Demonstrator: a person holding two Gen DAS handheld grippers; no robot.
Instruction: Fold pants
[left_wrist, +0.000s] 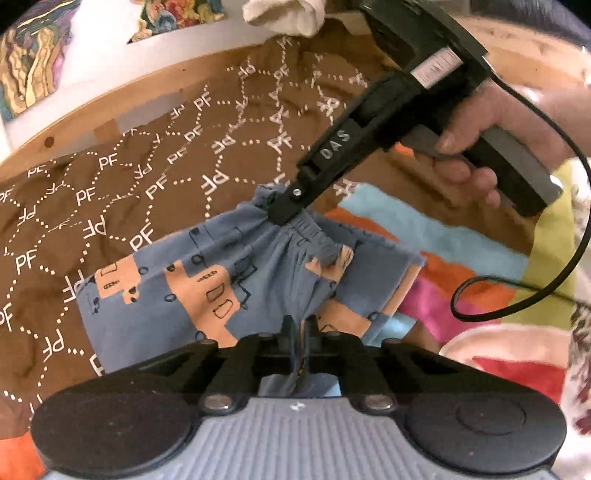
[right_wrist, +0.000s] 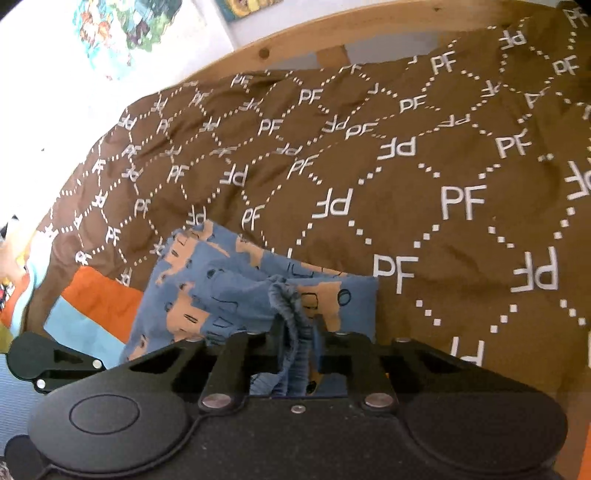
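Small blue pants (left_wrist: 177, 302) with an orange print lie rumpled on a brown bedcover (left_wrist: 110, 192). My left gripper (left_wrist: 299, 330) is shut on a thin edge of the pants fabric at the near side. My right gripper (left_wrist: 275, 211) comes in from the upper right, held by a hand (left_wrist: 476, 147), and pinches the gathered elastic waistband (left_wrist: 317, 236) at the far side. In the right wrist view the right gripper (right_wrist: 297, 332) is shut on that bunched waistband (right_wrist: 291, 317), and the rest of the pants (right_wrist: 207, 280) spreads to the left beyond it.
The brown cover (right_wrist: 406, 166) printed with white letters fills most of the bed. A wooden bed rail (right_wrist: 295, 40) runs along the far edge. A striped colourful blanket (left_wrist: 424, 236) lies at the right. A black cable (left_wrist: 517, 310) loops from the right gripper. A white cloth (left_wrist: 284, 16) hangs at the top.
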